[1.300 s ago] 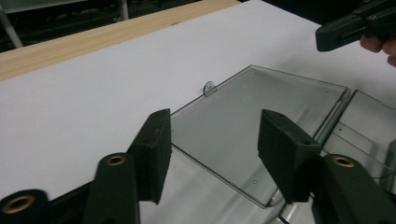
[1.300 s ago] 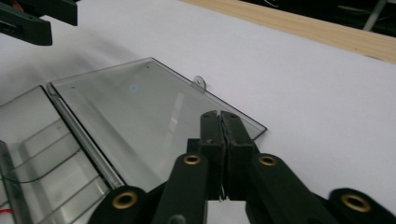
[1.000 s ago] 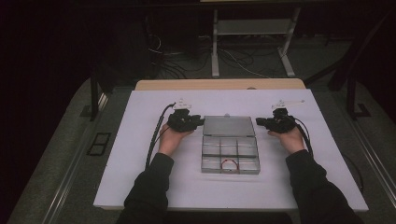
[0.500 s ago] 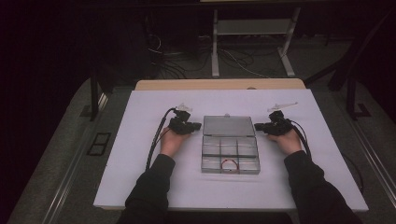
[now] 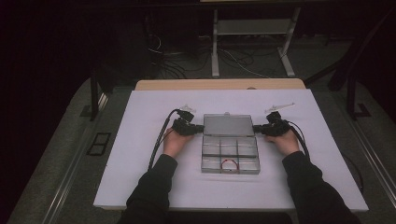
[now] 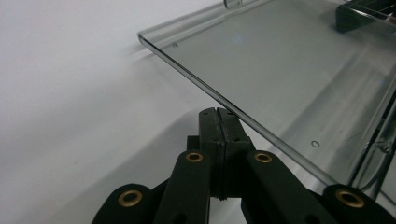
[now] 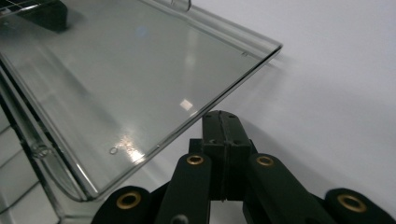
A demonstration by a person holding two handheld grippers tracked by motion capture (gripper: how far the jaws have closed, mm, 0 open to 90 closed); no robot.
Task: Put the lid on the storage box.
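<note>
Two grippers flank a clear plastic compartment box (image 5: 230,149) lying at the middle of the white table (image 5: 140,140), its transparent lid (image 5: 228,125) opened away from the person. Left gripper (image 5: 201,128) sits at the lid's left edge, jaws pressed together with nothing between them, their tips just beneath the rim in the left gripper view (image 6: 219,116). Right gripper (image 5: 255,127) mirrors it at the lid's right edge, jaws likewise closed and empty (image 7: 223,120). A red ring (image 5: 229,164) lies in the box's near middle compartment.
</note>
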